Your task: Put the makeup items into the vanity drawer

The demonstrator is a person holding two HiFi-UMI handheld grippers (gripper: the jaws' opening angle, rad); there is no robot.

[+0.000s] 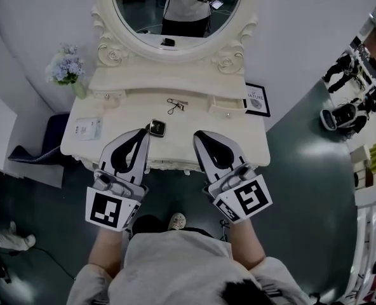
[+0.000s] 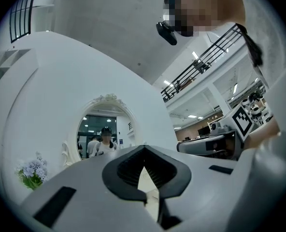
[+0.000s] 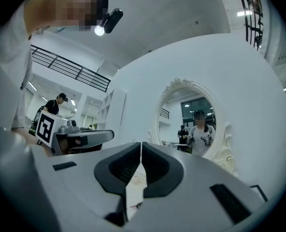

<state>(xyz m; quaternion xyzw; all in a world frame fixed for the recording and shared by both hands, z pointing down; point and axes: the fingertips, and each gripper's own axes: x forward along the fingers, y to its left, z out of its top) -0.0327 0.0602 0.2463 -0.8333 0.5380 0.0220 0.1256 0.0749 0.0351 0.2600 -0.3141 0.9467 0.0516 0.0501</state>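
On the cream vanity top [image 1: 112, 114] lie a metal eyelash curler [image 1: 176, 105] near the back and a small square compact [image 1: 157, 128] toward the front. My left gripper [image 1: 141, 134] hovers over the front edge, its tip just left of the compact, shut and empty. My right gripper [image 1: 200, 135] is level with it to the right, also shut with nothing in it. In the left gripper view the jaws [image 2: 144, 148] meet at the tip. The right gripper view shows its jaws [image 3: 141, 144] closed too. A small drawer [image 1: 228, 107] at the shelf's right looks pulled out a little.
An oval mirror [image 1: 175, 11] rises behind the vanity. A vase of pale blue flowers [image 1: 65, 67] stands at the back left, a white packet [image 1: 86, 128] lies at the left end, and a framed picture [image 1: 257, 99] leans at the back right. A blue-seated stool [image 1: 53, 140] stands left.
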